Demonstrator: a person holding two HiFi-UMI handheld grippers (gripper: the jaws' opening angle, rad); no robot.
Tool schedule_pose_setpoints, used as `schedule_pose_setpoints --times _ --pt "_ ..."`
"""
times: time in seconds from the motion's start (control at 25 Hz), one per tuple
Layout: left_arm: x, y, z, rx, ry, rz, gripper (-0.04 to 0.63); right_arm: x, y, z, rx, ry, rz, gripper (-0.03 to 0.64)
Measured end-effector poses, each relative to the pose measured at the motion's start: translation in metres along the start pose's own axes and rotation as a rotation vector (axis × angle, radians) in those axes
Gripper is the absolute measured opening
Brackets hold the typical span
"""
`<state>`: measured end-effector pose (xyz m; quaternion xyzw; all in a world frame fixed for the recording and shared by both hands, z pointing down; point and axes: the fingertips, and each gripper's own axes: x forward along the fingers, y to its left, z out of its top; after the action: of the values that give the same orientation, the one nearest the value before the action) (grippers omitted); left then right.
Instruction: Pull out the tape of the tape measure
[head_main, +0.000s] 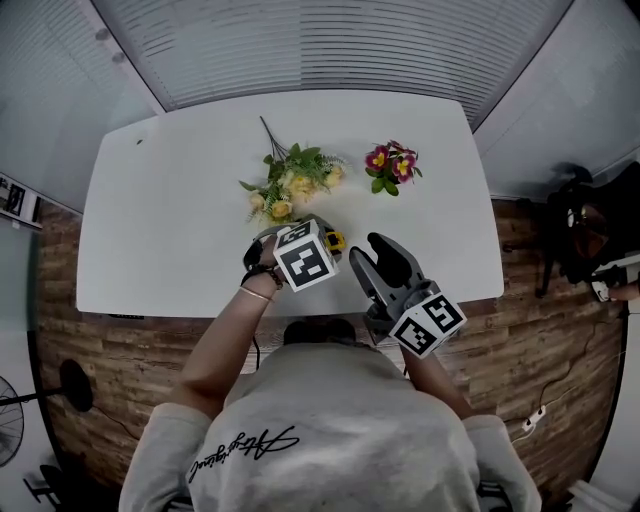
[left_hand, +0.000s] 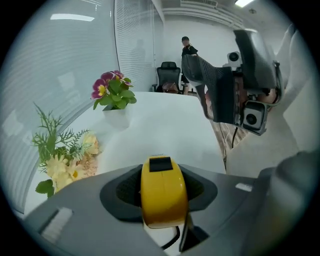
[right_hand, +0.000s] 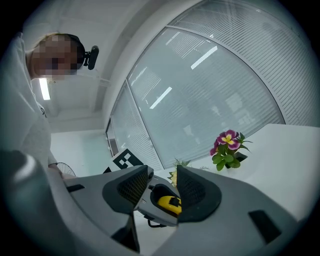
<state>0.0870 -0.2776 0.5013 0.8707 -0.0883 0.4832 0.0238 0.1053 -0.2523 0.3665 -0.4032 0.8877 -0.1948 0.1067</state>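
From above, both grippers hang over the near edge of the white table, close together in front of the person holding them. The left gripper sits a little farther in, and its marker cube hides most of what it carries. Only a sliver of yellow shows past the cube.

The left gripper view shows that plainly. The yellow tape measure is pinched between the two dark pads, one pressing each side. Its black button faces away toward the far end of the table, and a thin black loop hangs beneath it.

The right gripper is just to the right of the left one and points toward it. Its own view shows the jaws part-spread with nothing between them. Through the gap you can see the left gripper's claw and the yellow case, near but not touching.

Just beyond the left gripper lies a yellow bouquet, close to the tape measure. A small pot of purple flowers stands farther right, well apart from both grippers.

The table is bare to the left and on the right near the corner. The left gripper view also shows the far end of the room, where an office chair and a person stand beyond the table.
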Motion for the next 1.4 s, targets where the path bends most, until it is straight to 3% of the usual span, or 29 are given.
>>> schedule_pose_setpoints --times 0.2,0.44,0.56,0.8,1.04,1.24,1.4 --pt "0.013 -0.006 -0.005 0.049 0.107 -0.052 0.173 -0.002 -0.002 0.000 0.003 0.001 0.003 0.162" --pt "0.014 -0.007 -0.003 0.042 0.050 -0.026 0.173 -0.005 -0.006 0.002 0.014 -0.002 -0.005 0.161" --pt "0.013 -0.003 0.000 0.051 -0.001 0.039 0.180 -0.004 -0.007 0.003 0.015 -0.006 -0.003 0.162" --pt "-0.013 -0.001 0.019 0.032 -0.210 0.173 0.244 -0.001 -0.003 0.004 -0.012 0.002 0.002 0.173" --pt "-0.068 0.003 0.033 -0.041 -0.438 0.287 0.244 0.004 0.005 0.018 -0.056 -0.013 0.027 0.178" --pt "-0.129 0.020 0.026 -0.191 -0.657 0.428 0.167 0.006 0.008 0.035 -0.082 -0.039 0.026 0.181" --pt "-0.172 0.025 0.024 -0.280 -0.813 0.483 0.164 0.003 0.011 0.048 -0.081 -0.062 0.027 0.181"
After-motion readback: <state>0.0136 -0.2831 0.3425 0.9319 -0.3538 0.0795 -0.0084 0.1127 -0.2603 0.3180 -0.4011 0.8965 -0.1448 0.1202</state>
